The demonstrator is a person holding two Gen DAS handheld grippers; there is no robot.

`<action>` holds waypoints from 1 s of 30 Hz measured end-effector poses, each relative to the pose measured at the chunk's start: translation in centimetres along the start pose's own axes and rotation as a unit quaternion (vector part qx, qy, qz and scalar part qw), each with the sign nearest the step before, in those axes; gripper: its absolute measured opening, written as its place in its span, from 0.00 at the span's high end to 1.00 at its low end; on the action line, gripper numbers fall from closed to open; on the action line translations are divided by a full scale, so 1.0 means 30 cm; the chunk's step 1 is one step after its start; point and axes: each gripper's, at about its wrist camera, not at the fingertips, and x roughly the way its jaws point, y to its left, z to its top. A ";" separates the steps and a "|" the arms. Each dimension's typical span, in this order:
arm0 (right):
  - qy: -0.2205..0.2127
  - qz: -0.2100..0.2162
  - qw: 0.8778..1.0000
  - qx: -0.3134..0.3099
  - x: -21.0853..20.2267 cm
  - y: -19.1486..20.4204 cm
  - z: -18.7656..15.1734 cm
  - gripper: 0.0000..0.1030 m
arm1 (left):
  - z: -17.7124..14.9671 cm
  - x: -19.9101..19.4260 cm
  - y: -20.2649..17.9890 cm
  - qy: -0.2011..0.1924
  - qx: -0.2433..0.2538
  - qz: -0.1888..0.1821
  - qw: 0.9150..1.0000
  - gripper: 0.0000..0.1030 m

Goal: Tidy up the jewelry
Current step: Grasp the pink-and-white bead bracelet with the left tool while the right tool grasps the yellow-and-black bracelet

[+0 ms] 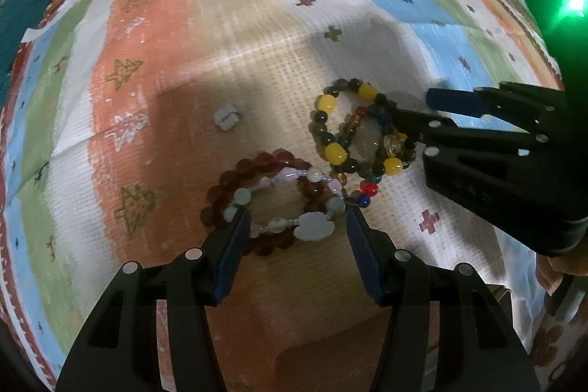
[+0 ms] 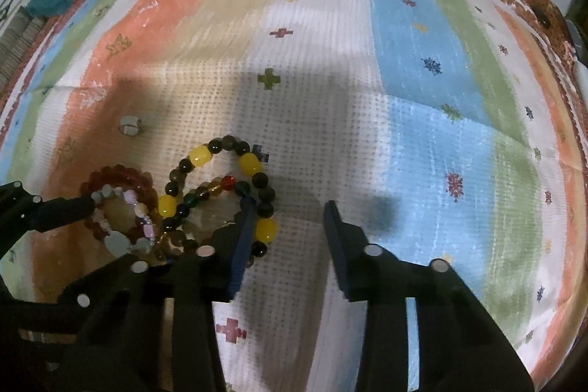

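We are at the pick-up step: our left gripper (image 1: 294,212), half open, straddles the pale bracelet (image 1: 283,204) without pinching, our right gripper (image 2: 290,208) brackets the yellow-beaded bracelet's (image 2: 220,193) rim, so next both jaws must close.

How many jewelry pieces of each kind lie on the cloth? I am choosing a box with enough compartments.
Bead bracelets: 4 (dark and yellow, multicolour, dark red, pale with flower charm)
Small pale ring-like piece: 1
Total: 5
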 end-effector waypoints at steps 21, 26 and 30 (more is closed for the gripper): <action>-0.010 -0.004 1.000 -0.018 -0.004 0.004 0.001 0.88 | 0.006 -0.004 0.034 0.007 -0.008 -0.002 1.000 0.77; -0.020 -0.004 1.000 -0.022 -0.034 0.012 0.003 0.88 | 0.001 -0.030 0.030 -0.001 -0.013 0.000 1.000 0.78; -0.031 0.000 0.999 -0.022 -0.068 0.017 0.007 0.88 | 0.005 -0.061 0.035 -0.009 -0.017 -0.002 1.000 0.78</action>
